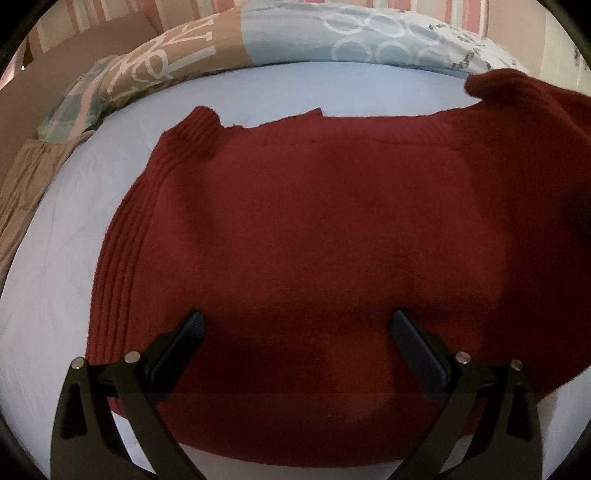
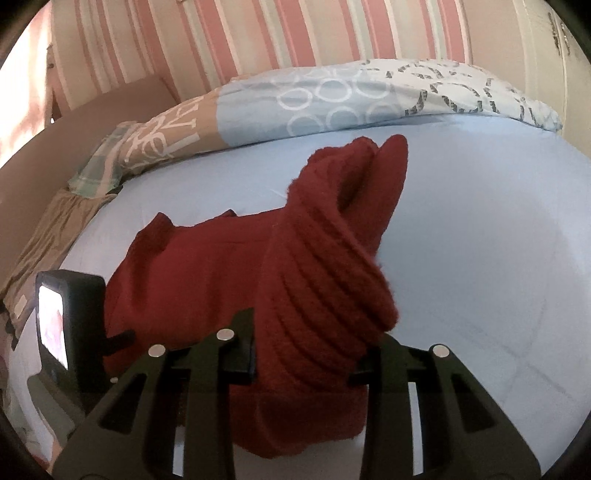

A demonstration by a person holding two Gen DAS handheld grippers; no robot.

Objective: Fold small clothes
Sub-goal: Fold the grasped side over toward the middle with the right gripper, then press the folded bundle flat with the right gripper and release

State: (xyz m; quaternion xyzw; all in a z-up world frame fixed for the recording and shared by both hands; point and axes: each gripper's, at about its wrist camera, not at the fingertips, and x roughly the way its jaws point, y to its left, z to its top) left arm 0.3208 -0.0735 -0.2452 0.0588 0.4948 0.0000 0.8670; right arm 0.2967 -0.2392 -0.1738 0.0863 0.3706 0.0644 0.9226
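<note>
A dark red knitted sweater (image 1: 314, 229) lies spread on the bed's pale blue sheet (image 1: 55, 295), and both tools are over it. The left gripper (image 1: 295, 321) hangs just above the garment's near part with its jaws wide apart, nothing between them but red knit showing underneath; the ribbed band of the sweater runs past the outside of the left-hand jaw, and the cloth stretches well ahead of the jaws toward a ragged far edge with a ribbed cuff poking up. The right gripper (image 2: 303, 354) has its jaws clamped on a thick ribbed fold of the sweater (image 2: 317, 266), which bulges up between them and rises ahead of the tips in a rumpled ridge, ending in two rounded peaks. To the left of those jaws the rest of the garment lies flat on the sheet (image 2: 480, 258), and beyond it stands the left tool's black housing with a small lit screen (image 2: 53, 325). Far ahead of both pairs of jaws a patterned duvet (image 2: 332, 96), tan at one end and light blue with white rings at the other, is bunched along the far side of the bed, with a pink-striped wall (image 2: 258, 33) rising behind it.
</note>
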